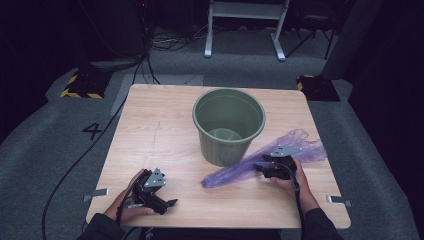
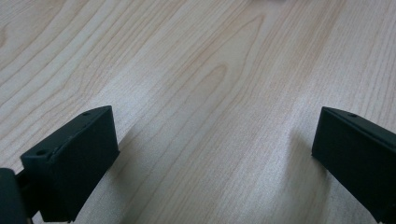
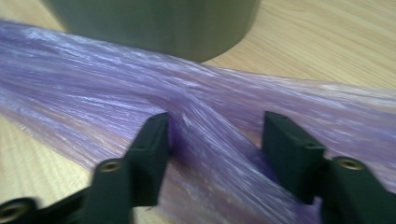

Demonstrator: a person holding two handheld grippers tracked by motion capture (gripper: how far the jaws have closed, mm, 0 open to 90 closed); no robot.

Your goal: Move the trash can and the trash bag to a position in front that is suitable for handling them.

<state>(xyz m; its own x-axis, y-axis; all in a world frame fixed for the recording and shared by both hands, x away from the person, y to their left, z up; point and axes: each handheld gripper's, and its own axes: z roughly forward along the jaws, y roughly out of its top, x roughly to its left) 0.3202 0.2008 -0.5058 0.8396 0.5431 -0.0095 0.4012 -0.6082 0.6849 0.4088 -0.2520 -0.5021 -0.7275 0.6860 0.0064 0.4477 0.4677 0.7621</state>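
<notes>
A green plastic bucket (image 1: pixel 229 125) stands upright at the middle of the wooden table (image 1: pixel 150 125); its wall (image 3: pixel 154 23) rises just beyond my right gripper. A thin purple plastic bag (image 1: pixel 230 172) lies stretched flat from the bucket's foot towards the right edge. My right gripper (image 1: pixel 257 167) is down on that bag, jaws half apart, with a raised fold of the bag (image 3: pixel 205 130) between them (image 3: pixel 215 135); the fold touches one pad and stands clear of the other. My left gripper (image 1: pixel 171 203) rests near the front left, wide open over bare wood (image 2: pixel 215 149).
Metal clips stick out at the table's front left (image 1: pixel 95 194) and front right (image 1: pixel 340 201). Beyond the table are grey carpet, a yellow-and-black striped base (image 1: pixel 80 85), white frame legs (image 1: pixel 245 30) and a cable (image 1: pixel 75 165) along the floor on the left.
</notes>
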